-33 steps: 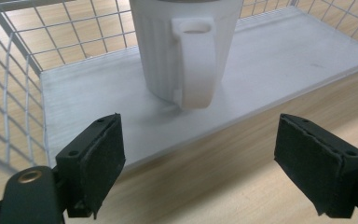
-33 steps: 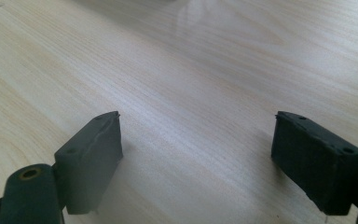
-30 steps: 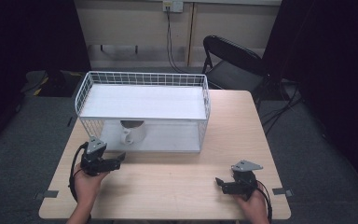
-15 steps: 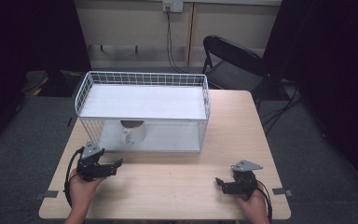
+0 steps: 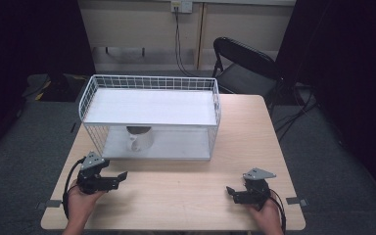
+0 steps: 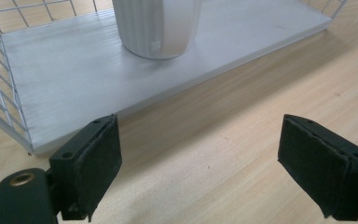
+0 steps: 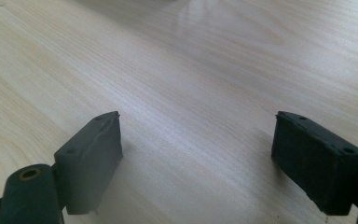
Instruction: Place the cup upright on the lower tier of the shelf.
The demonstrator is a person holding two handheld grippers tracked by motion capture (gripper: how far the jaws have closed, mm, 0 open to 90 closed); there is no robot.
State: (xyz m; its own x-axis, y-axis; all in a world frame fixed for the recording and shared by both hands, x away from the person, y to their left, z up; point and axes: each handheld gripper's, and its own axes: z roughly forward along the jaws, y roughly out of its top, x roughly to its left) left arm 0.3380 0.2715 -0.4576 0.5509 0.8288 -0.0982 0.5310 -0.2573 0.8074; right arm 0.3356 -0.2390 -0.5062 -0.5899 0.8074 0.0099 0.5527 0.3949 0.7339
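Note:
A white ribbed mug [image 5: 139,138] stands on the lower board of a white wire shelf rack [image 5: 149,83] in the middle of the wooden table [image 5: 254,132]. In the left gripper view the mug [image 6: 158,25] sits on that white board [image 6: 88,79], well ahead of the jaws. My left gripper [image 5: 119,177] [image 6: 207,168] rests over the table in front of the rack's left corner, open and holding nothing. My right gripper [image 5: 231,192] [image 7: 196,163] is low over bare wood near the front right, open, with nothing between its pads.
The rack's upper shelf [image 5: 147,107] is a bare white board with a wire rim. A black folding chair [image 5: 245,61] stands behind the table's far right corner. A cable [image 5: 178,39] hangs from a wall socket. Dark floor surrounds the table.
My left gripper has drawn back from the rack's front toward the near edge of the table, still open. The right gripper has stayed put.

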